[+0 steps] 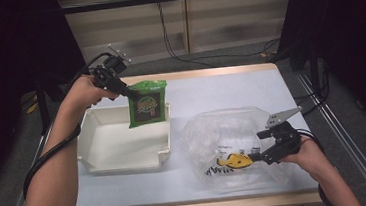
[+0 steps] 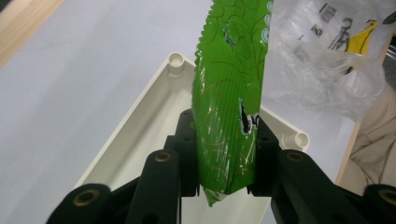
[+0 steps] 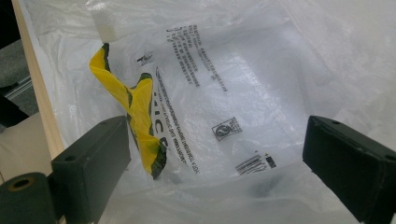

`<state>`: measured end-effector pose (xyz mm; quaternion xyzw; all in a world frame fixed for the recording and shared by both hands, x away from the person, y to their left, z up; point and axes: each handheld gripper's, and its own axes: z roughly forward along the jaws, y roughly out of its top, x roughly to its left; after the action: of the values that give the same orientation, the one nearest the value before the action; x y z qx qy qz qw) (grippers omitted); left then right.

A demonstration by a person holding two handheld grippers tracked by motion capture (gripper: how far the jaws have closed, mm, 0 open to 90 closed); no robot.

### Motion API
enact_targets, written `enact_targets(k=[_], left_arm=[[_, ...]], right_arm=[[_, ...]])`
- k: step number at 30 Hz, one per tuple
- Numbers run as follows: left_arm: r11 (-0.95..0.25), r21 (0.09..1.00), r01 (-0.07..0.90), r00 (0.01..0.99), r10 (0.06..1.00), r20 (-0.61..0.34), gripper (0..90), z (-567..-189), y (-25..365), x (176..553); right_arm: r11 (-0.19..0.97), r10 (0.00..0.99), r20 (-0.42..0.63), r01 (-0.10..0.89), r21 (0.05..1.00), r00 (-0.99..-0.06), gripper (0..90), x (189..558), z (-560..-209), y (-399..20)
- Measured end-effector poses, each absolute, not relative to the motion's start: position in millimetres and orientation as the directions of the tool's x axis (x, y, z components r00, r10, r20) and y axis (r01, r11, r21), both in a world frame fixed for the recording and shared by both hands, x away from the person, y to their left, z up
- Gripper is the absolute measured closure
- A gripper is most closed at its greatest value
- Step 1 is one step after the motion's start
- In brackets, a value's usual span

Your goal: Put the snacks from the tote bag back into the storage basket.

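Keep left gripper (image 1: 129,93) fingers clamped on the green snack packet (image 1: 147,103) over the white tray (image 1: 124,161), carry right toward the clear plastic bag (image 1: 223,129) beside wide-open, empty right gripper (image 1: 260,156).

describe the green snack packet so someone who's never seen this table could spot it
Start at the white tray on the table's left side. Above its far right corner hangs the green snack packet, pinched by the left tongs. It is the one bright green thing, unlike the clear plastic bag nearby.
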<state>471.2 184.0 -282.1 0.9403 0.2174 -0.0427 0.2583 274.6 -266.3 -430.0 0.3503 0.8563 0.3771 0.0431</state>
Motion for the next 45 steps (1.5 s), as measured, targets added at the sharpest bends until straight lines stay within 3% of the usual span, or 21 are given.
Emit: enact_targets(k=[10,17,18,19,20,25,34,37,38,41,45], left_arm=[[-0.805,0.433,0.405,0.914,0.358,-0.191,71.0,-304.0,184.0,485.1],[-0.771,0.443,0.457,0.889,0.403,-0.216,70.8,-322.3,181.1,489.7],[-0.807,0.415,0.421,0.907,0.37,-0.199,70.6,-321.3,182.2,493.3],[-0.777,0.43,0.459,0.888,0.402,-0.223,70.2,-323.8,180.3,491.2],[-0.807,0.416,0.419,0.908,0.37,-0.198,70.1,-324.5,181.1,494.6],[-0.778,0.433,0.455,0.891,0.402,-0.212,70.2,-334.2,177.4,494.3],[-0.813,0.404,0.419,0.908,0.372,-0.192,70.2,-343.3,175.4,501.7],[-0.808,0.411,0.423,0.906,0.378,-0.19,67.3,-350.2,175.6,503.3],[-0.782,0.416,0.464,0.886,0.417,-0.205,64.7,-351.4,175.4,501.5],[-0.799,0.404,0.445,0.896,0.403,-0.189,60.3,-353.1,181.9,504.8],[-0.779,0.399,0.484,0.873,0.456,-0.17,50.4,-354.0,190.5,504.1]], right_arm=[[0.481,0.629,0.19,0.57,0.666,-0.754,7.4,276.0,-434.2,-264.9],[0.476,0.633,0.198,0.578,0.663,-0.748,7.3,277.0,-436.5,-266.2],[0.477,0.633,0.196,0.576,0.664,-0.749,7.2,277.1,-436.6,-266.2],[0.478,0.631,0.195,0.574,0.664,-0.751,7.3,277.1,-436.6,-266.2],[0.479,0.63,0.195,0.573,0.665,-0.752,7.3,277.0,-436.6,-266.1],[0.48,0.633,0.192,0.574,0.663,-0.75,7.2,276.4,-436.0,-265.4],[0.488,0.628,0.193,0.574,0.657,-0.754,7.3,276.8,-437.8,-263.8],[0.489,0.628,0.192,0.574,0.656,-0.754,7.3,277.1,-437.8,-263.4],[0.488,0.627,0.192,0.574,0.658,-0.755,7.3,277.3,-437.7,-263.4],[0.486,0.624,0.193,0.569,0.663,-0.757,7.3,278.2,-436.3,-263.0],[0.487,0.622,0.193,0.568,0.664,-0.759,7.3,279.4,-435.0,-260.3]])
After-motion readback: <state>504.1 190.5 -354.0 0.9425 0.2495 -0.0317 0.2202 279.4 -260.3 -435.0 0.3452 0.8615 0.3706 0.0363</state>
